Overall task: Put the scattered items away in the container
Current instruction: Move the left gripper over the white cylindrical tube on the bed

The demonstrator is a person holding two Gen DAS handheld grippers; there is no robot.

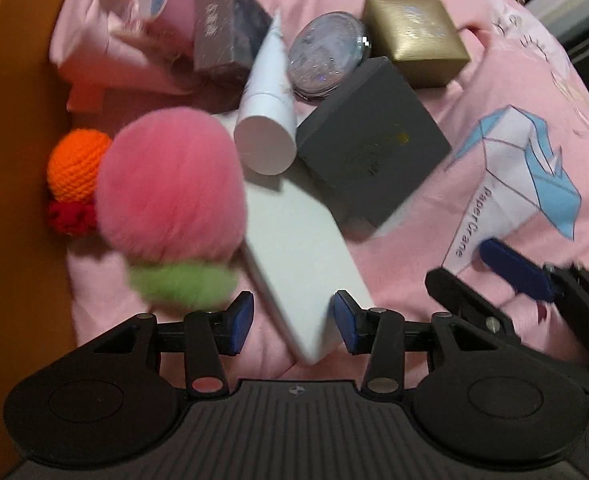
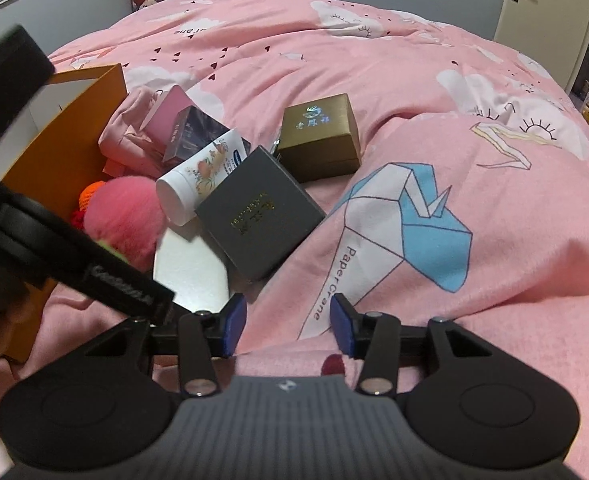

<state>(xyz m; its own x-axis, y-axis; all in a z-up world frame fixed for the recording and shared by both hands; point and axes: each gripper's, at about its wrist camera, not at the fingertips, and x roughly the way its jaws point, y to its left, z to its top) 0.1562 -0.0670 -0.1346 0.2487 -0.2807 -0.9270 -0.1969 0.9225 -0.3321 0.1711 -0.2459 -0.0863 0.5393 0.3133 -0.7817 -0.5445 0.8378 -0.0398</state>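
Observation:
My left gripper (image 1: 292, 322) points down at a flat white box (image 1: 294, 248) on the pink duvet. Its jaws are open and the box's near corner lies between the pads. A pink and green pompom (image 1: 170, 184) rests just left of it, beside an orange crochet ball (image 1: 78, 164). Further off lie a white tube (image 1: 270, 120), a grey box (image 1: 374, 152), a gold box (image 1: 414, 40) and a glittery round compact (image 1: 326, 56). The orange container (image 2: 54, 140) stands at the left. My right gripper (image 2: 288, 326) hangs open over bare duvet, with nothing between its fingers.
A purple-brown box (image 1: 226, 28) and a crumpled pink cloth (image 1: 106, 40) lie by the container's wall (image 1: 14, 160). The left tool's black body (image 2: 94, 268) crosses the right wrist view. The pink duvet (image 2: 454, 100) stretches right. A door (image 2: 542, 4) stands far right.

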